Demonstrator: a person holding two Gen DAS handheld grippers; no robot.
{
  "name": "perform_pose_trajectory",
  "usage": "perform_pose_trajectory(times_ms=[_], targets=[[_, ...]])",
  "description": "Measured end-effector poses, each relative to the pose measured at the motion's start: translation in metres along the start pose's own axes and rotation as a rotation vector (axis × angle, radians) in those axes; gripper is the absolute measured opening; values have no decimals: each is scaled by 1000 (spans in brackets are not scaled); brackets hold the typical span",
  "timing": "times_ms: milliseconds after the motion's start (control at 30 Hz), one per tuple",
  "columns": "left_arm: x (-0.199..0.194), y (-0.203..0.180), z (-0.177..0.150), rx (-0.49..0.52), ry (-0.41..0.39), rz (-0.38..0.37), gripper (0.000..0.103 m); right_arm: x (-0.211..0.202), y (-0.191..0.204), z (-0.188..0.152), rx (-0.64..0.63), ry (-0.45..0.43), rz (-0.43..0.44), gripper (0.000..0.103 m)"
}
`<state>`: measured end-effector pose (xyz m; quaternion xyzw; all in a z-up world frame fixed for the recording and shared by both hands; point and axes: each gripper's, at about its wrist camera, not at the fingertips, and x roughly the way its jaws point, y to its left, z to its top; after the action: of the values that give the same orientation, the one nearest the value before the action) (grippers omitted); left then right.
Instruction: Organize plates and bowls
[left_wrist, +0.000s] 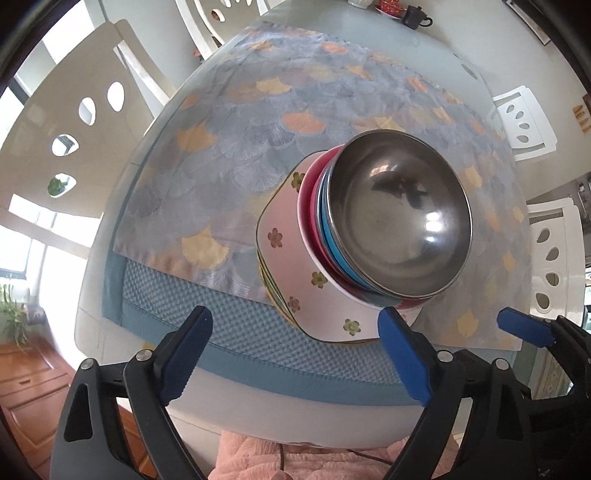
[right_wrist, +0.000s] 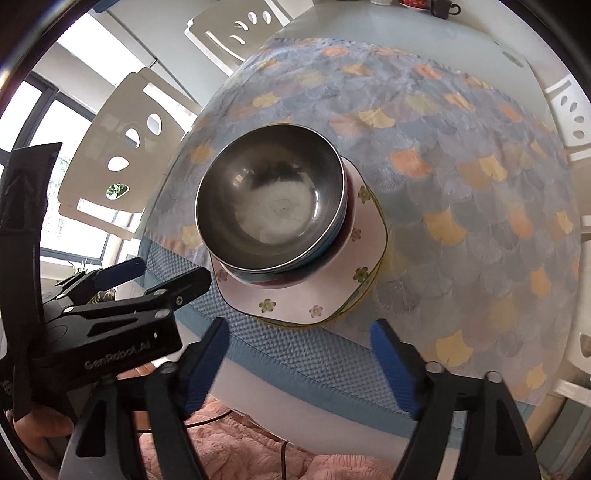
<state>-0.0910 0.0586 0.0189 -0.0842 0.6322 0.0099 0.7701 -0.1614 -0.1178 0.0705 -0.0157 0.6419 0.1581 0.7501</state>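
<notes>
A steel bowl (left_wrist: 400, 212) sits on top of a stack: a blue bowl (left_wrist: 332, 243) and a red bowl (left_wrist: 308, 206) under it, all on a pink flowered square plate (left_wrist: 284, 251) with more plates beneath. The stack also shows in the right wrist view, with the steel bowl (right_wrist: 271, 201) on the pink plate (right_wrist: 295, 301). My left gripper (left_wrist: 299, 354) is open and empty, just short of the stack's near edge. My right gripper (right_wrist: 301, 363) is open and empty, close to the plate's near edge. The left gripper (right_wrist: 122, 280) shows at the left of the right wrist view.
The stack stands near the front edge of a round table with a patterned cloth (left_wrist: 258, 110) and a blue woven mat (left_wrist: 236, 332). White chairs (left_wrist: 74, 122) ring the table. A dark teapot (left_wrist: 415, 16) stands at the far side.
</notes>
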Motion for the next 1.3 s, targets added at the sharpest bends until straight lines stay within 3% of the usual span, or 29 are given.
perform_pose_trajectory(times_ms=[67,100,767,1300], targets=[[0,3,0,-5,-2,12,98,6,-2,1,14,29,-33,103],[0,5,0,-14,-2,6,102,7,-3,1,20,28,-29,103],[7,7,1,11,18,43,102,10,2,1,-3,22,-135,103],[11,8,4,5,27,22,102,19,16,1,-42,40,-96,103]])
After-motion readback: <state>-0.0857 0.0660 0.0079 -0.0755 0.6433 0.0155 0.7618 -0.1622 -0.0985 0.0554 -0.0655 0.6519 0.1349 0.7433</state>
